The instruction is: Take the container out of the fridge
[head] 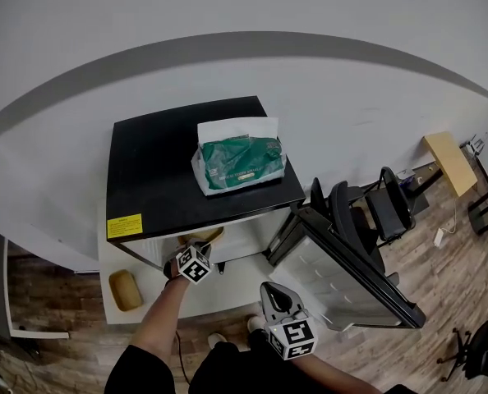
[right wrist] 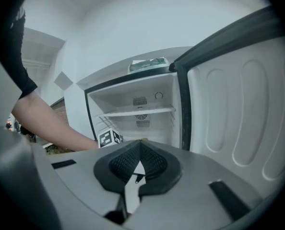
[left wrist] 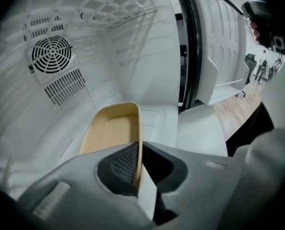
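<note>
The task is partway through. The small black-topped white fridge (head: 158, 171) stands with its white door (head: 342, 281) swung wide open to the right, so access is already made. The left tongs (left wrist: 138, 150) reach into the lower compartment and are clamped on the near rim of the shallow tan oval container (left wrist: 111, 131); the thin wall is pinched between the two dark ribbed pads. The container is still inside the fridge, low down, under the white wire shelf (left wrist: 118, 4) and in front of the round fan grille (left wrist: 51, 54) on the back wall. Whether its base has left the fridge floor cannot be made out. By my reading, the grasp is done. What is left is to draw the container out through the opening and set it down outside.

The right tongs (right wrist: 139, 150) hang back in front of the open fridge, near the person, jaws together with nothing between them.

Counted:
- one fridge with one door
- one wire shelf seen inside the fridge
- one tan container in the fridge
- two tongs
- one green packet lying in a white wrapper (head: 240, 161) on the fridge top
- one tan rounded object (head: 125, 290) on the white desk (head: 158, 306), to the left of the fridge and well apart from the container

Far to the right stand some black chairs (head: 375, 208).
</note>
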The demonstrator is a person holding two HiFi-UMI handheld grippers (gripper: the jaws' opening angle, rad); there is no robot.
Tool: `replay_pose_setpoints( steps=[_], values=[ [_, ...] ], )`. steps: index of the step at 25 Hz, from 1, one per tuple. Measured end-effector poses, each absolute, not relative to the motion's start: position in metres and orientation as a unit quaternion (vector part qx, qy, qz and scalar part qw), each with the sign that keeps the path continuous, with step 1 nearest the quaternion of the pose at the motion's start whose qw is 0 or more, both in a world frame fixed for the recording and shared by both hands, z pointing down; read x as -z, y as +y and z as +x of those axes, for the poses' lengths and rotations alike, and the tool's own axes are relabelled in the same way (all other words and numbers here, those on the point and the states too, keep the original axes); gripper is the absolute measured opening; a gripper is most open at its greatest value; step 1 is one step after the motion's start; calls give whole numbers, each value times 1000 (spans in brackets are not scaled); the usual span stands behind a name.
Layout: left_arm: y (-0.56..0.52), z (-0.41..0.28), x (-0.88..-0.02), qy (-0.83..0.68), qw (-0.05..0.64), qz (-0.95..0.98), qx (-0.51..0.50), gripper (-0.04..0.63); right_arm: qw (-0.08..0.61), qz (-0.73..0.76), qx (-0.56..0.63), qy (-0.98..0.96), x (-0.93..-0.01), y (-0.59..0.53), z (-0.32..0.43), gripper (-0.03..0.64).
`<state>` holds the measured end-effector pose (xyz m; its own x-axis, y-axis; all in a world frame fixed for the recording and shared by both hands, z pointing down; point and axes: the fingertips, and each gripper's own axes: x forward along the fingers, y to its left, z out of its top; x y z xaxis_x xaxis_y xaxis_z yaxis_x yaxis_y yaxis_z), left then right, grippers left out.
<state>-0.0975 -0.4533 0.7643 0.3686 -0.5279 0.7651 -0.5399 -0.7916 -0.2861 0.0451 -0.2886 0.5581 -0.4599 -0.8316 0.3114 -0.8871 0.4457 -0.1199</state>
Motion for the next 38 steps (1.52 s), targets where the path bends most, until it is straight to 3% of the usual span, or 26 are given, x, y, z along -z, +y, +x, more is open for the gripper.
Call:
replay_pose_setpoints(
  steps=[11, 23, 38],
  values=[
    [-370, -88, -705, -336, 5, 861, -382, 29, 89, 507, -111, -850, -545, -290, 37, 0],
    [-274, -120, -618, -401, 50, 879, -252, 28, 74, 496, -77, -862, -503, -283, 26, 0],
    [-188, -233, -531, -581, 96, 806, -57, 26, 82, 464, -34, -882, -491, -272, -40, 0]
  ],
)
